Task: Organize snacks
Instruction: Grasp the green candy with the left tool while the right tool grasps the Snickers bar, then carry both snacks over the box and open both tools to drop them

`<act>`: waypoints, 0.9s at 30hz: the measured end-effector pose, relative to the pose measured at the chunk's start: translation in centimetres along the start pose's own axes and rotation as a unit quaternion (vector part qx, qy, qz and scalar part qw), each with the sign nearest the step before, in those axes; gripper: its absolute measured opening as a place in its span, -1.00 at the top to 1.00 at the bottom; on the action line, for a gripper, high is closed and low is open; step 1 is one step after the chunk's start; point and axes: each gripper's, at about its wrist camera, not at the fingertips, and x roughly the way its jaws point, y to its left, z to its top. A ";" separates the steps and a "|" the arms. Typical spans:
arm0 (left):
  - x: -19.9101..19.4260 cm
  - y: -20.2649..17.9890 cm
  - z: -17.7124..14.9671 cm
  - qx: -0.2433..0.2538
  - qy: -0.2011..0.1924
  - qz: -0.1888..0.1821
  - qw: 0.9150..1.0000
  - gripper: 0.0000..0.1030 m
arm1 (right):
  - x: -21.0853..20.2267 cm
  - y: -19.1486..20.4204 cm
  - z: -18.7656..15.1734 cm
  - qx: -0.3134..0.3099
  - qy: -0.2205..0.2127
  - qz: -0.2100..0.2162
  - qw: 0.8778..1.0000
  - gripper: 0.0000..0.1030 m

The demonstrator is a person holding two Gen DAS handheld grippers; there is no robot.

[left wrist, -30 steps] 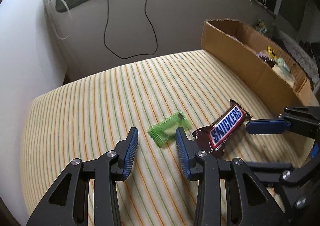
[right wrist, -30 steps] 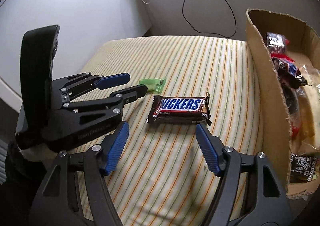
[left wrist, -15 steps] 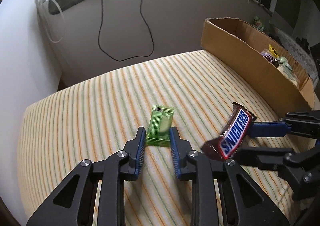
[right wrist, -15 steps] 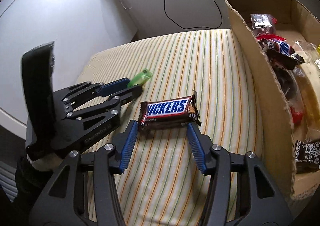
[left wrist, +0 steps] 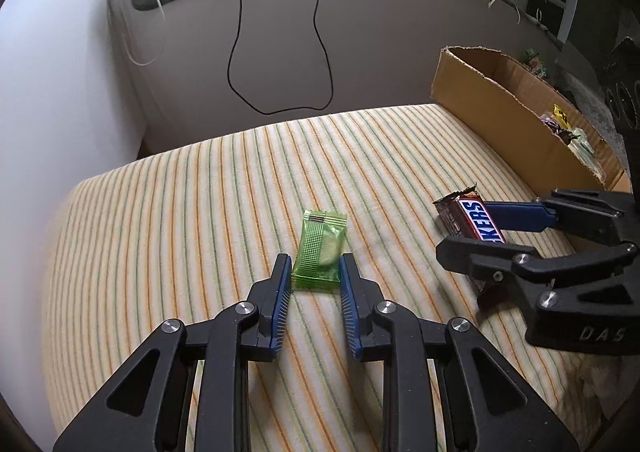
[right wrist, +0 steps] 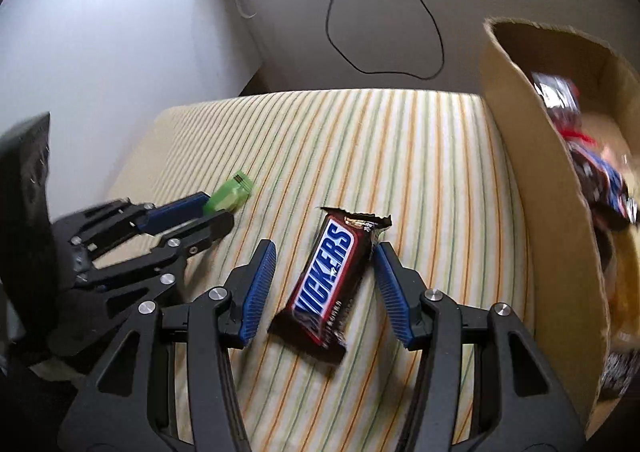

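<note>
A green snack packet (left wrist: 320,248) sits lengthwise between the pads of my left gripper (left wrist: 314,272), which is shut on its near end. The right wrist view shows this green packet (right wrist: 230,196) raised a little off the striped cloth at the tips of the left gripper (right wrist: 218,208). A brown Snickers bar (right wrist: 326,276) lies slanted between the blue pads of my right gripper (right wrist: 324,252), which is shut on it. In the left wrist view the Snickers bar (left wrist: 478,220) hangs in the right gripper (left wrist: 466,232) just in front of the cardboard box (left wrist: 500,112).
The open cardboard box (right wrist: 532,172) stands along the right edge of the striped tablecloth (left wrist: 200,212) and holds several wrapped snacks. A black cable (left wrist: 280,108) hangs down the wall behind the table. A white wall closes the left side.
My left gripper closed on the green packet, which now points lengthwise. My right gripper closed on the Snickers bar, which swung from crosswise to slanted, and shifted towards the box.
</note>
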 end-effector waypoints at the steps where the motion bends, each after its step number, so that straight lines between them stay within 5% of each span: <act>1: 0.0 -0.1 0.0 0.004 0.001 0.002 1.000 0.56 | 0.2 0.2 0.1 -0.011 -0.001 -0.004 1.000 -0.06; 8: 0.8 -1.0 0.9 0.010 -0.002 0.021 1.000 0.37 | -0.6 0.1 -0.7 -0.032 -0.007 -0.013 0.999 0.40; 12: 1.2 -1.2 1.2 0.011 0.002 0.016 1.000 0.58 | -0.6 -0.7 -0.9 -0.029 -0.009 -0.007 1.000 0.42; 27: -2.7 -1.9 2.0 -0.025 -0.040 0.021 0.999 0.59 | -4.7 -1.2 -1.6 -0.023 -0.052 0.046 0.997 0.43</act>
